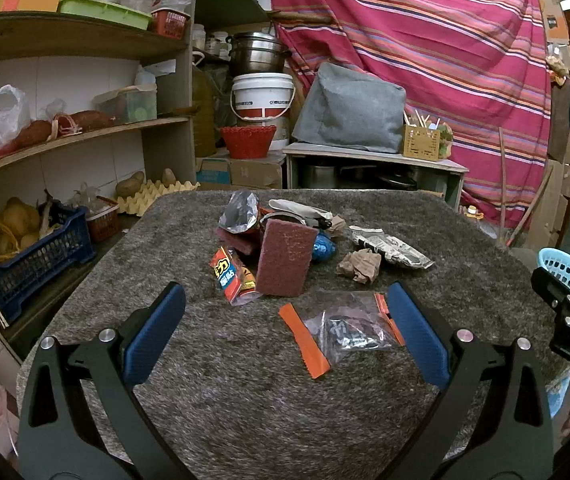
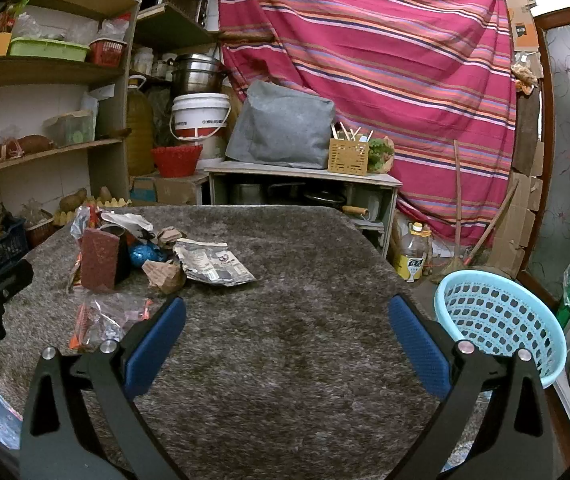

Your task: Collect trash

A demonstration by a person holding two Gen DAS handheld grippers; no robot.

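Both spread grippers, left and right, hover before trash pile.

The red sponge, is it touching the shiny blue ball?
Cannot tell. In both views the sponge overlaps the blue ball and hides its near side, so no contact or gap shows plainly.

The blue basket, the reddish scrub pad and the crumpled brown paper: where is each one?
blue basket (image 2: 501,320): right wrist view, on its perforated inner wall.
reddish scrub pad (image 1: 285,258): left wrist view, middle of its upright face.
crumpled brown paper (image 1: 359,266): left wrist view, centre of the wad.
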